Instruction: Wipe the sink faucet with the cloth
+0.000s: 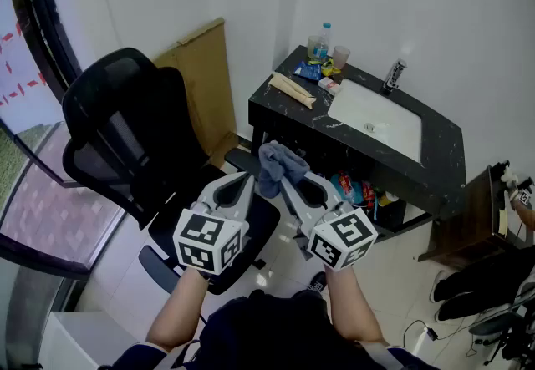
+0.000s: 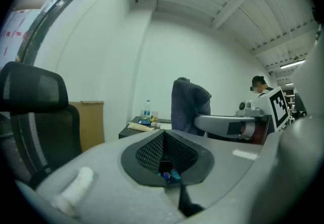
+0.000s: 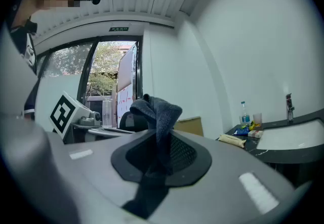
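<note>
A grey-blue cloth [image 1: 278,163] hangs bunched from my right gripper [image 1: 291,186], whose jaws are shut on it; in the right gripper view the cloth [image 3: 156,115] stands up between the pads. My left gripper [image 1: 241,186] is beside it on the left, shut with nothing in it [image 2: 163,139]. Both are held over a black office chair, well short of the counter. The chrome faucet [image 1: 394,74] stands at the far edge of the white sink [image 1: 405,141], set in a black marble counter [image 1: 280,105]. From the right gripper the faucet [image 3: 289,107] shows far right.
A black mesh office chair [image 1: 125,139] fills the floor to the left and below the grippers. A cardboard sheet [image 1: 203,68] leans on the wall. A water bottle [image 1: 320,41], a cup [image 1: 340,56] and snack packets [image 1: 308,71] crowd the counter's left end. Dark furniture [image 1: 476,218] stands right.
</note>
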`<action>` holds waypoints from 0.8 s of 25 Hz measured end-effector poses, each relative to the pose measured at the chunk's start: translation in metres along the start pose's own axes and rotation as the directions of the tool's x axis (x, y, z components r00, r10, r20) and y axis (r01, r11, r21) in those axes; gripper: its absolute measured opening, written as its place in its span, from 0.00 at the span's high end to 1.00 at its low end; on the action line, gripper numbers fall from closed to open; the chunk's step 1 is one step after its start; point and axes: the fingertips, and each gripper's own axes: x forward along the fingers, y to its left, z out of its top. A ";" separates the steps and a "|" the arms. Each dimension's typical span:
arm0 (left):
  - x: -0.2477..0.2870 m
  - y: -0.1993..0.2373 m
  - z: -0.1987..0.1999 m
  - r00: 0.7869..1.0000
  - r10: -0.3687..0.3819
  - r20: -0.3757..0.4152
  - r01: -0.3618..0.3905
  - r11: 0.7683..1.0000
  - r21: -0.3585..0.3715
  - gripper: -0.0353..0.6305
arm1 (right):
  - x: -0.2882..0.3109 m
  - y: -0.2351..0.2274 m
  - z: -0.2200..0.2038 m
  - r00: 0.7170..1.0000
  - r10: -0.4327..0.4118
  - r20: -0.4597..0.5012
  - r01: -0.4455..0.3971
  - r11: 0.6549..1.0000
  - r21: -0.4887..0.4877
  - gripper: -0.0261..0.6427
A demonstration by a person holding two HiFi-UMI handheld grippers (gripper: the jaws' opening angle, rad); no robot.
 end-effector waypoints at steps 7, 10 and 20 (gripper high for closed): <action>0.059 -0.037 0.005 0.997 -0.073 -0.008 0.073 0.997 0.012 0.94 | -0.023 -0.062 0.005 0.998 -0.067 0.007 0.067 0.998 0.015 0.88; 0.093 -0.060 0.009 0.993 -0.119 -0.015 0.119 0.993 0.021 0.94 | -0.040 -0.097 0.011 0.994 -0.113 0.016 0.112 0.993 0.021 0.88; 0.205 -0.158 0.019 0.968 -0.245 -0.046 0.247 0.967 0.057 0.94 | -0.118 -0.224 0.026 0.968 -0.248 0.038 0.246 0.968 0.055 0.88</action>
